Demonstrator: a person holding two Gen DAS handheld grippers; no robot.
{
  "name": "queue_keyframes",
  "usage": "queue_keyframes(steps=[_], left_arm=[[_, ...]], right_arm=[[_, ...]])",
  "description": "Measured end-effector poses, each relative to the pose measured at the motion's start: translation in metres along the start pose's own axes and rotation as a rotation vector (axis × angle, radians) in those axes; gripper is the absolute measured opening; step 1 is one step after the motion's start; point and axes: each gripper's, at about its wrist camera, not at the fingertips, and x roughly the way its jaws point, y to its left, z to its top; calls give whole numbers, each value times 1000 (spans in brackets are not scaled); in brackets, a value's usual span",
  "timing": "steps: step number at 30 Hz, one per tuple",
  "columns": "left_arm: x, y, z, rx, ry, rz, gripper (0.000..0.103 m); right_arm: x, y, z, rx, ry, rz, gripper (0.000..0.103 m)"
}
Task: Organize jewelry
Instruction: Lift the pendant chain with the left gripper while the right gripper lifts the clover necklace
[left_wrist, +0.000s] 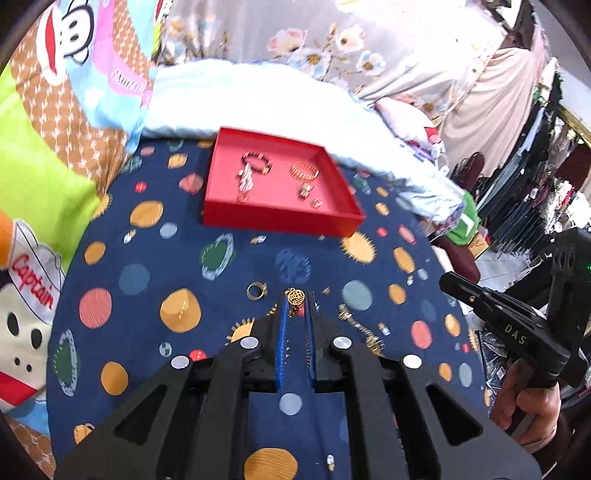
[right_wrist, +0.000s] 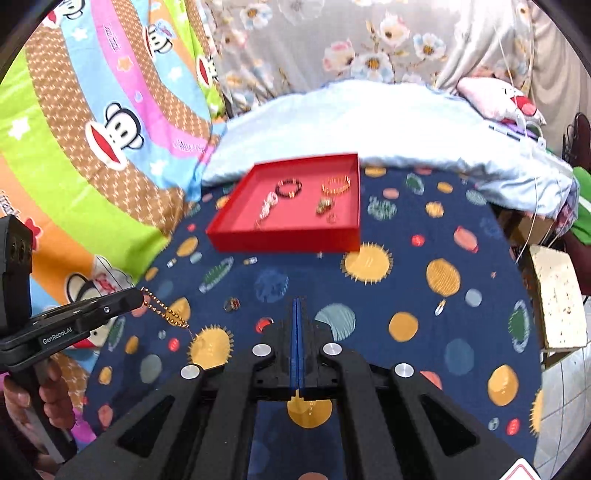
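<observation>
Jewelry half sorted, gold chain lifted in the left tool

Left wrist view: dark blue cloth (left_wrist: 229, 280) printed with coloured discs covers the tabletop, with a pale blue blanket (left_wrist: 258, 99) and cartoon-print bedding behind it and a cluttered room off to the right. One red tray (left_wrist: 280, 221) sits on the cloth. It holds one dark bead bracelet (left_wrist: 256, 162), one gold bangle (left_wrist: 304, 170) and a few smaller pieces too small to tell apart. The left tool (left_wrist: 295, 306) points down at a slant, its blue-lined fingers clamped on a gold chain with a round pendant (left_wrist: 294, 296) showing at the tips. One ring (left_wrist: 256, 290) lies on the cloth just left of the tips; one more chain piece (left_wrist: 360, 328) lies to their right. A hand (left_wrist: 524, 410) grips the right tool's handle at the right edge.

Right wrist view: same cloth and tray, with floral fabric (right_wrist: 332, 48) hanging behind. The right tool (right_wrist: 297, 306) slants downward with its fingers pressed together and nothing visible between them. At the left, the left tool's tip carries the gold chain (right_wrist: 166, 312), which hangs in a loop above the cloth. The ring (right_wrist: 232, 303) lies near it.
</observation>
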Motion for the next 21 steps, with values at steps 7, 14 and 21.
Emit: queue_keyframes(steps=[7,14,21], left_arm=[[-12,-8,3,15,-27,-5,8],[2,-4,-7,8,21,11,8],[7,-4,-12,8,38,22,8]], right_arm=[[28,-7,-27,-13,97,-37,24],[81,-20,-73,-2,226,-80,29],[94,-19,-84,-34,253,-103,14]])
